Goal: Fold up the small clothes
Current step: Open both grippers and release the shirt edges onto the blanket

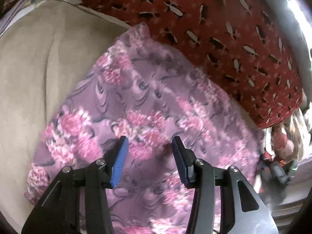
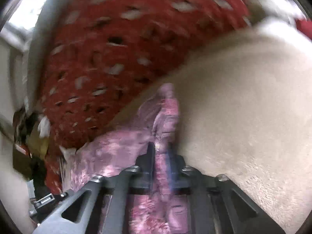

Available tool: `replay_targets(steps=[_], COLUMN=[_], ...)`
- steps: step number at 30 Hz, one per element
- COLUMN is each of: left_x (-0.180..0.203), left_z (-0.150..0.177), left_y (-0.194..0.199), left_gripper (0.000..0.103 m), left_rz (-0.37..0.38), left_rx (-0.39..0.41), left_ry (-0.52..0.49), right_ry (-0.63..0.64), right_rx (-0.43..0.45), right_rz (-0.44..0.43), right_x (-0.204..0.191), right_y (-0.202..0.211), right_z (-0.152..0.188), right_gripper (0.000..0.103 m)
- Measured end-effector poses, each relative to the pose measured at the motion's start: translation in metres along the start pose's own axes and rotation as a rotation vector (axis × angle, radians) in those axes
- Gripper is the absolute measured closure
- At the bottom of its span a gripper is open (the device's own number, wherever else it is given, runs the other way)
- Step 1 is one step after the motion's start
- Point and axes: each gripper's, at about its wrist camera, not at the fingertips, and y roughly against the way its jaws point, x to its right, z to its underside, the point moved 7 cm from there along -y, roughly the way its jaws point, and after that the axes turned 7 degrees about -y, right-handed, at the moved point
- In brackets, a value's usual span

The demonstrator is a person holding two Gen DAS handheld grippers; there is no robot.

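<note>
A pink and purple floral cloth (image 1: 148, 101) lies spread on a beige surface (image 1: 39, 68). My left gripper (image 1: 150, 142) hovers just above the cloth's near part with its blue-padded jaws open and nothing between them. In the right wrist view, my right gripper (image 2: 160, 146) is shut on a bunched edge of the same floral cloth (image 2: 165, 120), which rises in a ridge between the fingers and trails off to the left. The right wrist view is blurred.
A red patterned pillow (image 1: 224, 39) lies along the cloth's far side and also shows in the right wrist view (image 2: 109, 58). Beige bedding (image 2: 243, 97) fills the right. Dark clutter (image 1: 278, 167) sits at the bed's right edge.
</note>
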Motion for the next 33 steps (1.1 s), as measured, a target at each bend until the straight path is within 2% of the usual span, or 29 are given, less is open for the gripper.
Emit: replay_targets(steps=[1, 4, 5, 7, 8, 10, 11, 12, 13, 15, 16, 17, 18, 20, 21, 23, 24, 26, 27, 28, 30, 32, 33], left_x=[0.001, 0.004, 0.004, 0.003, 0.003, -0.003, -0.004, -0.01, -0.013, -0.02, -0.025, -0.03, -0.036, -0.038, -0.037, -0.036, -0.036, -0.037, -0.035, -0.034, -0.026, -0.022, -0.017], left_z=[0.0, -0.001, -0.002, -0.004, -0.007, -0.013, -0.016, -0.018, -0.02, -0.019, -0.018, -0.015, -0.01, -0.01, -0.01, -0.011, -0.011, -0.014, -0.018, -0.021, -0.027, -0.026, -0.024], left_y=[0.002, -0.001, 0.0, 0.001, 0.001, 0.011, 0.015, 0.022, 0.025, 0.023, 0.018, 0.012, 0.003, -0.002, -0.002, -0.004, -0.003, 0.002, 0.005, 0.011, 0.02, 0.02, 0.014], left_gripper=[0.058, 0.058, 0.058, 0.058, 0.058, 0.058, 0.058, 0.058, 0.057, 0.053, 0.053, 0.053, 0.053, 0.047, 0.047, 0.047, 0.047, 0.048, 0.048, 0.048, 0.047, 0.047, 0.047], left_rz=[-0.004, -0.018, -0.013, 0.016, 0.025, 0.033, 0.008, -0.055, -0.095, -0.16, -0.178, -0.19, -0.209, -0.226, -0.237, -0.248, -0.246, -0.228, -0.208, -0.178, -0.125, -0.115, -0.117], left_rx=[0.013, -0.003, -0.009, -0.024, -0.037, -0.034, -0.019, -0.003, 0.004, -0.01, -0.028, -0.051, -0.086, -0.08, -0.076, -0.08, -0.082, -0.088, -0.081, -0.061, -0.013, -0.003, -0.015], left_ry=[-0.019, -0.055, -0.058, -0.05, -0.036, -0.023, -0.035, -0.056, -0.069, -0.082, -0.076, -0.068, -0.062, -0.078, -0.087, -0.097, -0.094, -0.07, -0.052, -0.036, -0.04, -0.06, -0.082], right_ry=[-0.013, -0.045, -0.064, -0.113, -0.133, -0.144, -0.144, -0.139, -0.133, -0.124, -0.105, -0.081, -0.071, -0.047, -0.031, -0.024, -0.035, -0.037, -0.023, 0.01, 0.061, 0.118, 0.144], right_rx=[0.02, -0.12, -0.106, -0.06, -0.033, -0.03, -0.034, -0.051, -0.078, -0.148, -0.162, -0.149, -0.118, -0.031, -0.02, -0.103, -0.12, -0.074, -0.033, 0.025, 0.075, 0.081, 0.074], right_rz=[0.002, 0.128, 0.11, 0.102, 0.077, 0.035, 0.04, 0.052, 0.057, 0.076, 0.058, 0.04, 0.026, -0.002, 0.022, 0.125, 0.131, 0.166, 0.191, 0.183, 0.134, 0.106, 0.108], right_x=[0.003, 0.032, 0.034, 0.033, 0.031, 0.031, 0.033, 0.034, 0.035, 0.035, 0.032, 0.028, 0.025, 0.02, 0.023, 0.045, 0.049, 0.044, 0.037, 0.023, 0.0, -0.025, -0.033], right_y=[0.004, -0.02, -0.015, 0.004, 0.019, 0.037, 0.046, 0.05, 0.053, 0.046, 0.047, 0.054, 0.06, 0.078, 0.079, 0.067, 0.065, 0.077, 0.085, 0.095, 0.102, 0.095, 0.086], right_z=[0.0, 0.014, 0.012, 0.006, 0.005, 0.014, 0.022, 0.032, 0.043, 0.07, 0.077, 0.08, 0.079, 0.073, 0.074, 0.088, 0.091, 0.083, 0.076, 0.067, 0.059, 0.057, 0.058], right_gripper=[0.093, 0.09, 0.091, 0.08, 0.08, 0.071, 0.067, 0.058, 0.056, 0.059, 0.076, 0.086, 0.088, 0.091, 0.093, 0.093, 0.093, 0.091, 0.086, 0.086, 0.085, 0.074, 0.065])
